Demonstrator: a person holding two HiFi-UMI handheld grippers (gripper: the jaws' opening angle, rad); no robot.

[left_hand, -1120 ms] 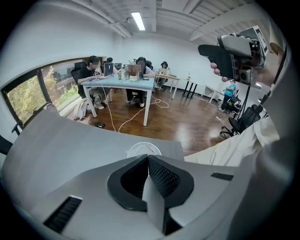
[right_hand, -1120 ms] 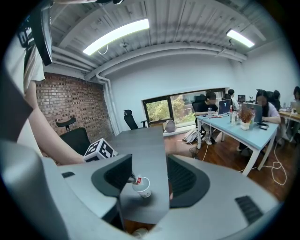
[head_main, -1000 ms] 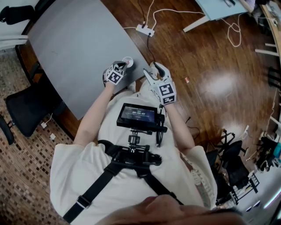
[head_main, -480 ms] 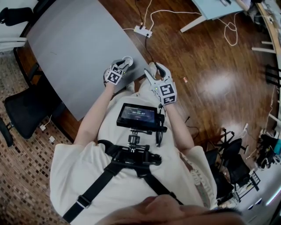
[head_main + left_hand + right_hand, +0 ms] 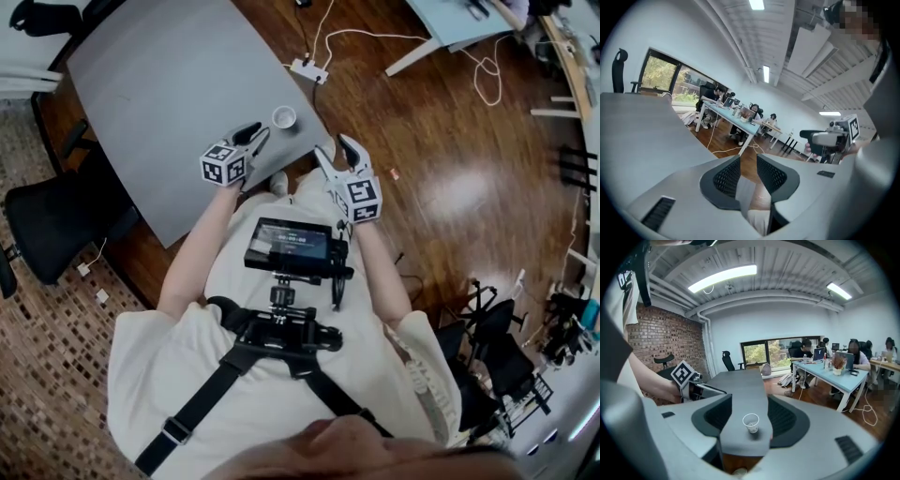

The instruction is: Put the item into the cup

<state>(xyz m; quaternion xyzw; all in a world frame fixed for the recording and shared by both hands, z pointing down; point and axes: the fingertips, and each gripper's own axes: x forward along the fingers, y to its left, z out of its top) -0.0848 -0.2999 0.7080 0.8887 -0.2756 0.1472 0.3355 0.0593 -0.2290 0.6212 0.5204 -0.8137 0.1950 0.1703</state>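
Observation:
A small white paper cup (image 5: 284, 117) (image 5: 751, 422) stands upright near the corner of the grey table (image 5: 169, 84). What lies inside it is too small to make out. My left gripper (image 5: 253, 134) (image 5: 748, 159) hovers a short way left of the cup, not touching it. Its jaws are closing, with a narrow gap and nothing between them. My right gripper (image 5: 336, 150) (image 5: 750, 404) is held off the table's corner on the right, aimed at the cup. It stands wide open and empty.
A black office chair (image 5: 56, 216) sits left of the table. A white power strip (image 5: 308, 70) and cables lie on the wood floor beyond the table's corner. A light blue desk (image 5: 469, 14) stands at the top right. A screen (image 5: 293, 246) hangs on the person's chest.
My left gripper was right at the cup; it has drawn back to the left, and the cup now stands free. The right gripper has barely moved.

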